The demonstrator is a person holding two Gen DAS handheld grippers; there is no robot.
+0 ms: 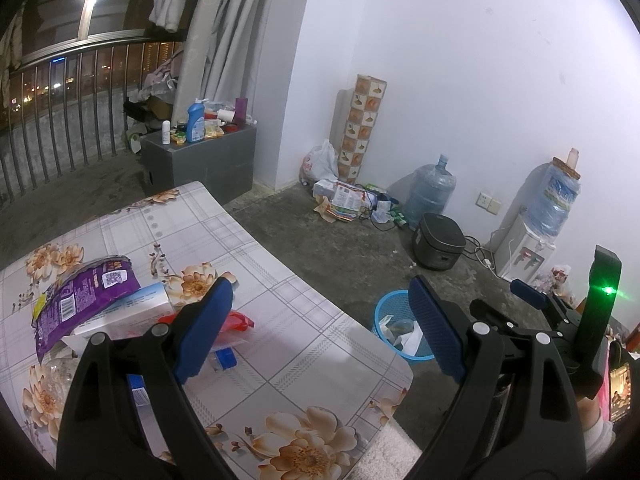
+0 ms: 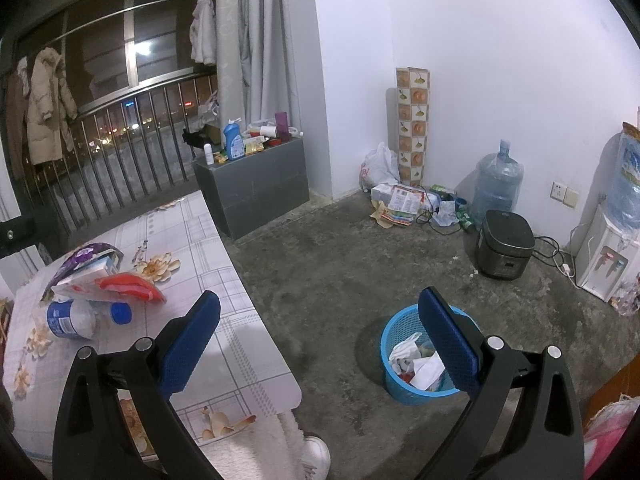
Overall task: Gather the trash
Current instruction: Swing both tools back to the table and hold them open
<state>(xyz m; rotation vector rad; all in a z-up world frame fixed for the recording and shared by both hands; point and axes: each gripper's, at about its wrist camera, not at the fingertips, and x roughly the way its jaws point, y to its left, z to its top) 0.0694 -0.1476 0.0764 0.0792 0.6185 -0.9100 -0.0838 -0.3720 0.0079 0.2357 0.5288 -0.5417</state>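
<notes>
Indoor light was dim and cool; white wall (image 1: 480,80) beyond the tongs glared top right. Night-dark window (image 2: 132,56) far left. Fisheye bent edges, black corners. Green LED (image 1: 609,290) flared right. Focus acceptable, slightly soft.

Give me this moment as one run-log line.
left gripper: open, empty | right gripper: open, empty | table: purple bag, red wrapper, bottle | blue basket: partly filled, on floor
</notes>
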